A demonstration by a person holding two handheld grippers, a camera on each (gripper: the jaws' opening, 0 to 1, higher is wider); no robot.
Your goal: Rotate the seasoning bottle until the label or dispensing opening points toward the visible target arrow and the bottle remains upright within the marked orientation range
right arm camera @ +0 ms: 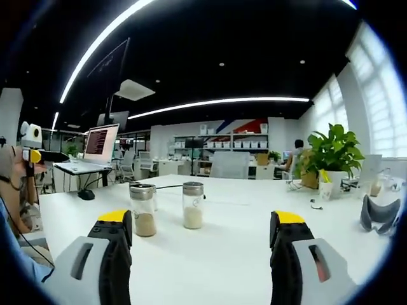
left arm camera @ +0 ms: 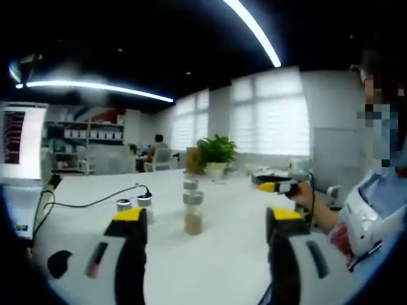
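Both my grippers [left arm camera: 206,235] [right arm camera: 200,238] wide open, empty. Seasoning bottle [left arm camera: 193,213] upright, dead ahead between left jaws; left nearer.

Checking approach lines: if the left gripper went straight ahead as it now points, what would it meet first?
Probably the seasoning bottle with brownish contents, standing almost centred between the open left gripper jaws; depth is unclear.

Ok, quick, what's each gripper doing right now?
Left gripper: open, holding nothing.
Right gripper: open, holding nothing.
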